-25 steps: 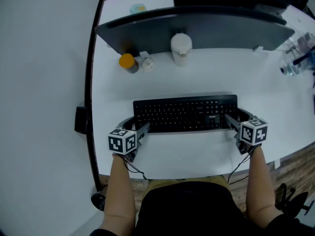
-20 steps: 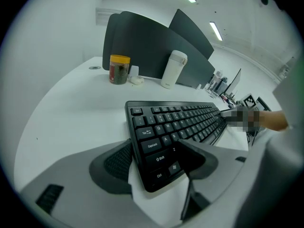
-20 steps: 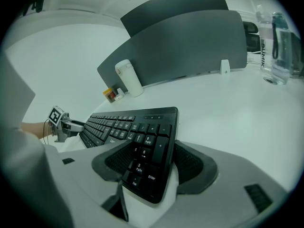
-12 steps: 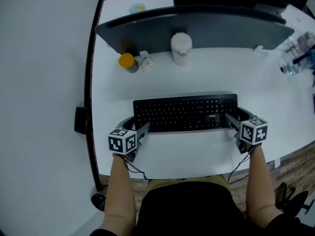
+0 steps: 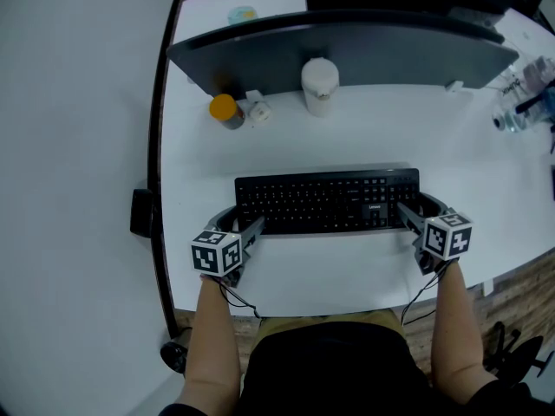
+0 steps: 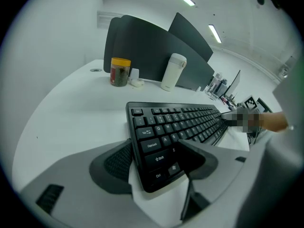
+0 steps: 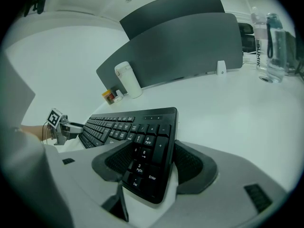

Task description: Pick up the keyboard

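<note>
Squarely, left hand-held gripper [image 6: 159, 160], right hand-held gripper [image 7: 153, 163], both pinching keyboard [image 5: 325, 199] (Ctrl, Enter legible)

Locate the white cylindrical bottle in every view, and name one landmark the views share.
Head view: the white cylindrical bottle stands upper centre, before the grey divider panel.
Left gripper view: bottle upper centre, right of the yellow-lidded jar.
Right gripper view: bottle left of centre, before the panel.
Shared landmark: the black keyboard, on the near side of the bottle in every view.
</note>
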Available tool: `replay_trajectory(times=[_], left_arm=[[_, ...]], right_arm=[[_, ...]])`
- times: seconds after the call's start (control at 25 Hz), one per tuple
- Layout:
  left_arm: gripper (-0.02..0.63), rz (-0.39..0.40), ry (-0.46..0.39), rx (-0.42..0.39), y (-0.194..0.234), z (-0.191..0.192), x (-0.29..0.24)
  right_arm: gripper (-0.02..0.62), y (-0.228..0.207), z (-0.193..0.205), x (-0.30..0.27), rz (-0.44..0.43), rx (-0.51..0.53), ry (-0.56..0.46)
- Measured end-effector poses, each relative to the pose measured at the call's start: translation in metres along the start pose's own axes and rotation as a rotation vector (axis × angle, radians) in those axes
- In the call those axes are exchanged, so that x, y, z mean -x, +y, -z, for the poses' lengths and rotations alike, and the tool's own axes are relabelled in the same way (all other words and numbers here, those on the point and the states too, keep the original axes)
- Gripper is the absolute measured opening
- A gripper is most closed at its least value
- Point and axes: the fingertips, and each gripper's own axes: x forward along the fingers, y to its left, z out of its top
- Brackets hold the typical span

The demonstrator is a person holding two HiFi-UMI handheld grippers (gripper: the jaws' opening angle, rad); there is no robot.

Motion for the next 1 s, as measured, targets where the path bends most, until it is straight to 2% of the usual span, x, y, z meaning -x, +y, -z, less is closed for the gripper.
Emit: replay_trajectory(times=[0.4,0.68,1.0], left_arm=[[0.296,-0.050,-0.014,-0.036,-0.004,-0.006,0.010],[0.281,-0.074,-0.090,-0.026,-0.008,-0.024,0.023],[0.278,-0.093,-0.146,-0.085,-0.020,-0.053,0.035]], right_arm=[[0.284,0.005,-0.011,0.011,0.042,0.043,-0.035],[0.284,0.010,-0.027,0.023,0.057,0.070,-0.087],[0.284,0.007,-0.045,0.039,0.063,0.072,-0.146]])
